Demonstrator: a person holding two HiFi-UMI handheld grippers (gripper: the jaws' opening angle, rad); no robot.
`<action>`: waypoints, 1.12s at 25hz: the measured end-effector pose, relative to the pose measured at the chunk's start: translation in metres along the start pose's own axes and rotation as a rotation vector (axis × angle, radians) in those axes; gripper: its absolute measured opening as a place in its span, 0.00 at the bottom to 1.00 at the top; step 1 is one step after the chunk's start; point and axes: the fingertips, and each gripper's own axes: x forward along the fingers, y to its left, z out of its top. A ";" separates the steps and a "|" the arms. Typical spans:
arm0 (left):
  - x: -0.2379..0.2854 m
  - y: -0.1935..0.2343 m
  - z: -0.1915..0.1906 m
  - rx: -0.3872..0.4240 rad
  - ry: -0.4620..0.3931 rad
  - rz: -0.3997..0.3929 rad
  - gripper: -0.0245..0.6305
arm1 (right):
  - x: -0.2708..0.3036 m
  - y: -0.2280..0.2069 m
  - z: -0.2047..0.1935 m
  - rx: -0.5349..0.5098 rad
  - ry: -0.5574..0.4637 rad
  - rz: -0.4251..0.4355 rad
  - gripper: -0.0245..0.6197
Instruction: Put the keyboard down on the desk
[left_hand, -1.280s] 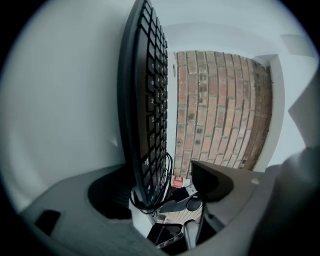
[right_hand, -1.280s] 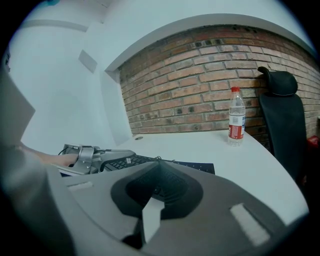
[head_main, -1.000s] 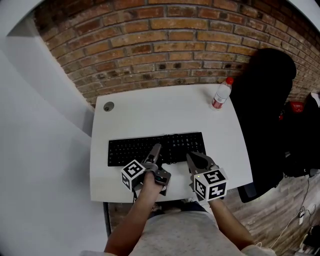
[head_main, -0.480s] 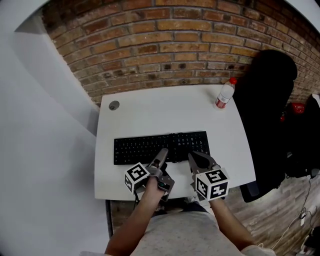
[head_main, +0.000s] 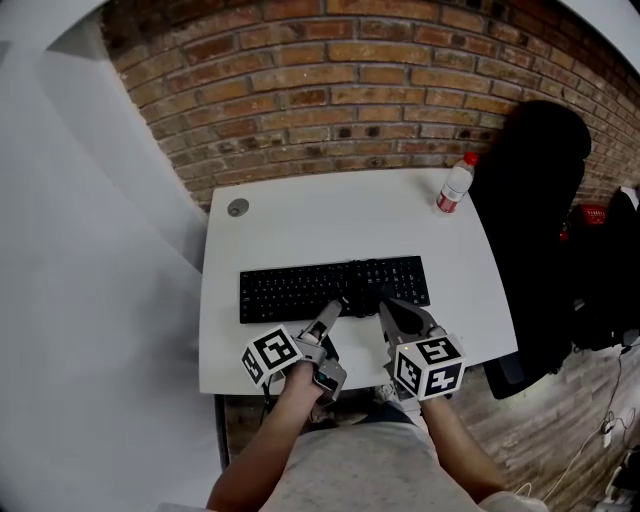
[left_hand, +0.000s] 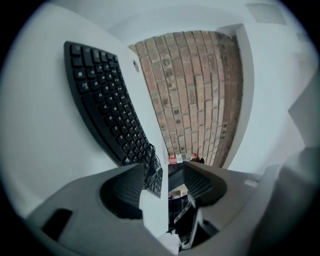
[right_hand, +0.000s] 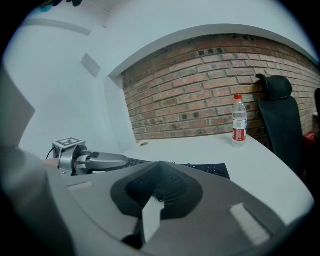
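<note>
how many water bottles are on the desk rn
1. The bottle stands upright at the far right corner of the desk, near the brick wall and beside the black chair. No other shows in any view.

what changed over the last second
The left tongs have eased back a little from over the keyboard towards the front edge of the desk, and their jaws are closing with nothing between them. Nothing was taken hold of. The keyboard stays flat on the desk, the right tongs stay shut at its front edge, and the bottle stays put.
</note>
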 end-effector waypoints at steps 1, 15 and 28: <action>-0.003 -0.002 0.002 0.043 0.005 0.003 0.39 | -0.001 0.003 0.001 0.001 -0.005 -0.001 0.05; -0.034 -0.026 0.035 0.643 0.008 0.078 0.07 | -0.013 0.038 0.016 -0.002 -0.067 -0.012 0.05; -0.042 -0.026 0.035 0.849 0.037 0.087 0.03 | -0.014 0.046 0.017 -0.011 -0.087 -0.025 0.05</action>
